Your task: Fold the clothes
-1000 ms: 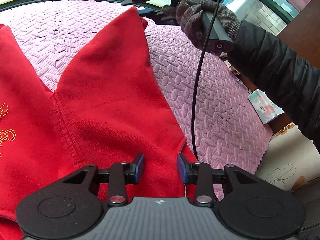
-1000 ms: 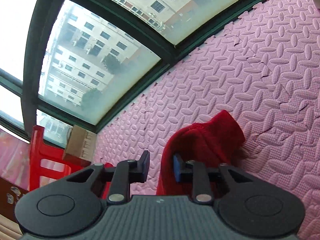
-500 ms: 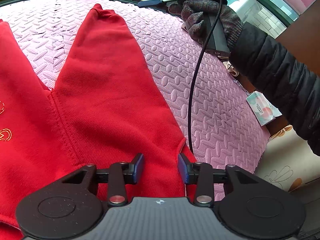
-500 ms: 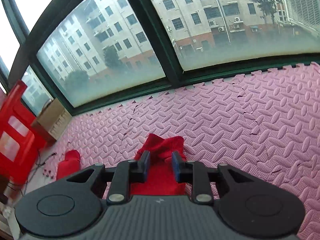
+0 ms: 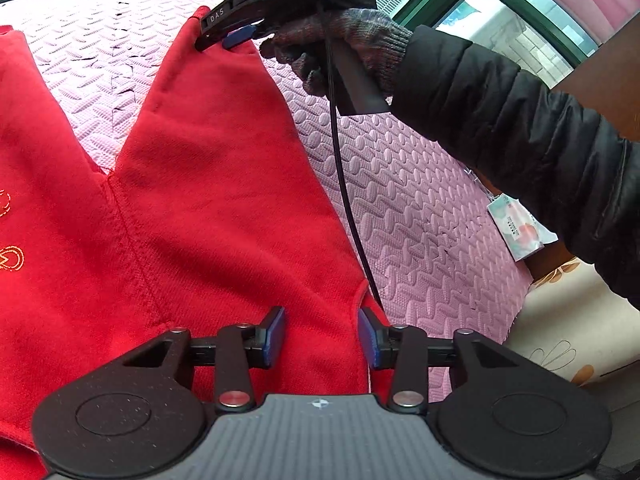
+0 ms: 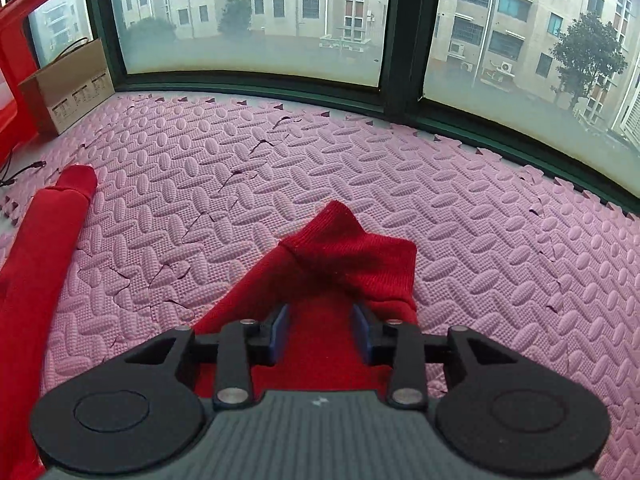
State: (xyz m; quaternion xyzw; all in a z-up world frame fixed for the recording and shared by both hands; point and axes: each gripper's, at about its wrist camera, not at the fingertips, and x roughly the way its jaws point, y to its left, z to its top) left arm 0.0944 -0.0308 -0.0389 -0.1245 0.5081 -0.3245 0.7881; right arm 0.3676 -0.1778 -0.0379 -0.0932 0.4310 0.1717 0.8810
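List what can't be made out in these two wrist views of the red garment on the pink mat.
- Red fleece garment: left wrist view, its body cut off by the left and bottom edges.
- Gold embroidery: cropped at the left edge, design unreadable.
- Ribbed red cuff: right wrist view, bunched; whether the opening right gripper touches it is unclear.
- Small packet: print too small.

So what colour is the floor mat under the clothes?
Pink foam mat, embossed oval pattern; clearest in the right wrist view.

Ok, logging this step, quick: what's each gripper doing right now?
Left gripper: open, over the red garment, nothing pinched.
Right gripper: jaws opening, sleeve cuff lies between them, unpinched.
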